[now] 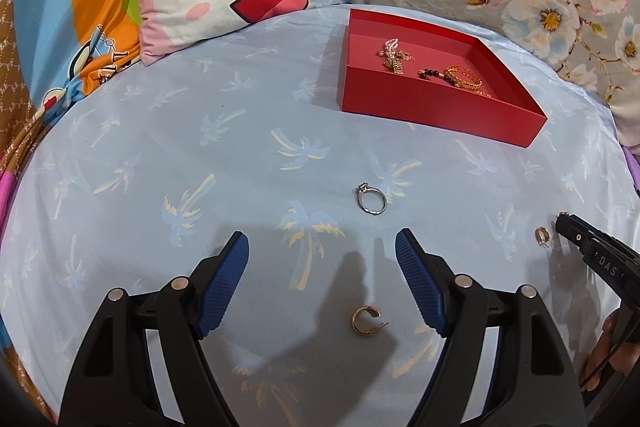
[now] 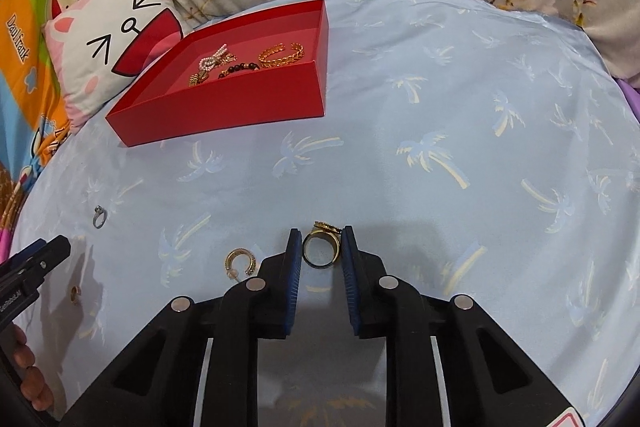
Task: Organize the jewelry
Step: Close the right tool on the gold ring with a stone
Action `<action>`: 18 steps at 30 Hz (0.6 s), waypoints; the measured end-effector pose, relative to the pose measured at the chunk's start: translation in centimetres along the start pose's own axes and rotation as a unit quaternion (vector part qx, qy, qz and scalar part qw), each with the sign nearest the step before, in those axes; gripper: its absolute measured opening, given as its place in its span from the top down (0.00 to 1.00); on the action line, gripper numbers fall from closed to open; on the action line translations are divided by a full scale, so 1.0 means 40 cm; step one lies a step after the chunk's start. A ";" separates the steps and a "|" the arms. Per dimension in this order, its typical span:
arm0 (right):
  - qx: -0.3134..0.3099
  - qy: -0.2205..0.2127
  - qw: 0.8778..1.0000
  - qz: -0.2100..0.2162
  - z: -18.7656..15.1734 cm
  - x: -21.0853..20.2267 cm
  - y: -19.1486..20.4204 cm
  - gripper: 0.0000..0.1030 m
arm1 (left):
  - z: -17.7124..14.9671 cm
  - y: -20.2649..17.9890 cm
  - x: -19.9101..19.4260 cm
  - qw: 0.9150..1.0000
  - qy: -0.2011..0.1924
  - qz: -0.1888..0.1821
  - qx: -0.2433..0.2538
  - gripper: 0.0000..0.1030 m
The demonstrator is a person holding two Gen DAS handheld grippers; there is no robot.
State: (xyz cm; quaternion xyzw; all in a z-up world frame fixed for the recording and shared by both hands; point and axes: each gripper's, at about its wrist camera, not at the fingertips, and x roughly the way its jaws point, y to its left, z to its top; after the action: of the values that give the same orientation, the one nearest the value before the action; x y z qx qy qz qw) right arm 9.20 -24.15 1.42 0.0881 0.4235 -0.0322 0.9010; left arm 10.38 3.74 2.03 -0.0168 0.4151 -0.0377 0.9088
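Between right tongs (image 2: pixel 321 241), upright gold ring (image 2: pixel 321 254)

my right gripper (image 2: pixel 321 247) is pinching a chunky gold ring (image 2: pixel 321 250) upright between its blue ribbed pads (image 2: pixel 295 259), over the pale blue palm-print sheet (image 2: pixel 440 107).

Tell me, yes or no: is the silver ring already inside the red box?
No. In the left wrist view the silver ring lies on the blue sheet, well short of the red box.

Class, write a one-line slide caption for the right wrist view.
Right gripper closed on a gold ring over the blue sheet, red jewelry box behind.
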 end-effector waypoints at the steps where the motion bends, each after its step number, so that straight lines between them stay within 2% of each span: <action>1: 0.002 0.000 1.000 0.002 -0.001 0.000 -0.002 0.82 | 0.004 -0.002 0.003 1.000 -0.001 0.000 0.000 0.29; 8: 0.012 -0.004 1.000 0.012 -0.001 -0.001 -0.009 0.82 | 0.031 -0.031 0.050 1.000 0.006 0.005 0.003 0.29; 13: 0.020 -0.006 1.000 0.017 -0.002 -0.003 -0.018 0.82 | 0.040 -0.043 0.088 1.000 0.018 0.013 0.003 0.38; 18: 0.022 -0.007 1.000 0.021 -0.002 -0.004 -0.017 0.82 | 0.045 -0.044 0.102 1.000 0.016 0.019 -0.001 0.39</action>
State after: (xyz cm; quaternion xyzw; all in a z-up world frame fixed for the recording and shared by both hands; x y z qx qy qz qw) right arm 8.94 -24.82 1.39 0.1166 0.4149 -0.0231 0.9021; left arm 14.31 1.65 0.27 -0.0093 0.4298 -0.0207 0.9026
